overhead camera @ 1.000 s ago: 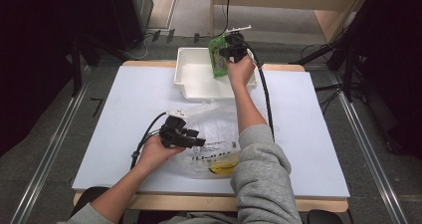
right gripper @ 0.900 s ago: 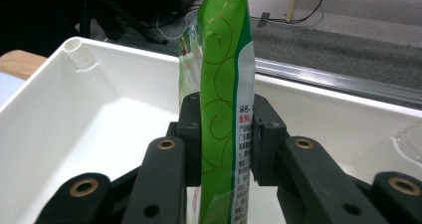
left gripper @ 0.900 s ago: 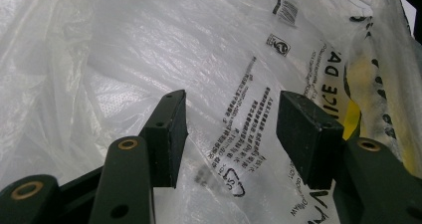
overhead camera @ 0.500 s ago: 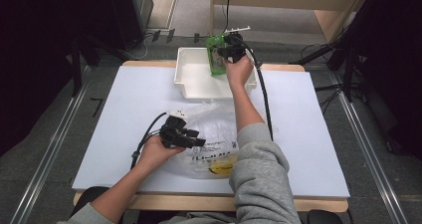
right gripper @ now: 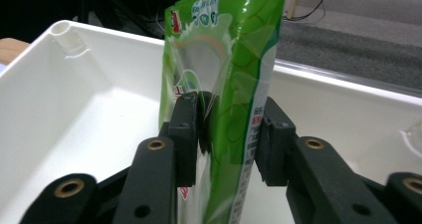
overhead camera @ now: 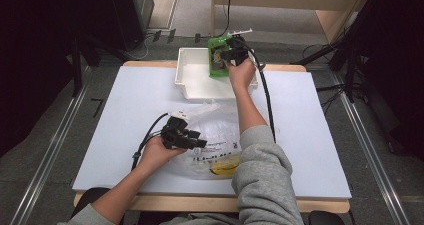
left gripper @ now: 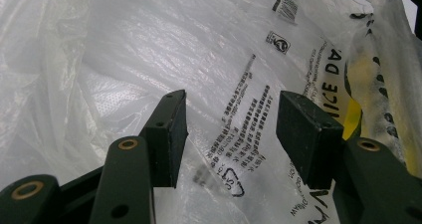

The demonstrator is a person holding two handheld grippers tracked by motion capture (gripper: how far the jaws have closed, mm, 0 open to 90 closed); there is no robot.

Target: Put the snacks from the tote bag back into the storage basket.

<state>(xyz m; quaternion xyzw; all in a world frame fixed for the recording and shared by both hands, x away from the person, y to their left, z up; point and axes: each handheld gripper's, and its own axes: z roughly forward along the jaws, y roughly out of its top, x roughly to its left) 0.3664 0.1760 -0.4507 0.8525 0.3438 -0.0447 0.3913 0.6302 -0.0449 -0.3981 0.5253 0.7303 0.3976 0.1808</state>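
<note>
White tabletop [overhead camera: 125, 115] on a wooden frame, grey carpet all round, dark racks at the left, metal floor rails down both sides, pale wooden furniture at the far edge, cables on the floor behind. Left gripper [overhead camera: 192, 140] sits low over a crumpled clear plastic bag [overhead camera: 215, 130] near the person's side of the table; jaws spread, nothing pinched, pads apart just above the film. In the left gripper view the bag [left gripper: 199, 59] is wrinkled, printed with black text and recycling marks, something yellow showing through at the right. Farther back, a white tray [overhead camera: 192, 77] at the far edge of the table. Right gripper [overhead camera: 222, 60] is over the tray's right part with a green pouch [overhead camera: 216, 60] between its jaws. In the right gripper view the pouch [right gripper: 234, 59] stands upright, glossy green with a lighter print and small red text, tray wall [right gripper: 74, 84] behind it; jaws have just been opening, left pad at the film, right pad close by, contact on that side hard to tell.
</note>
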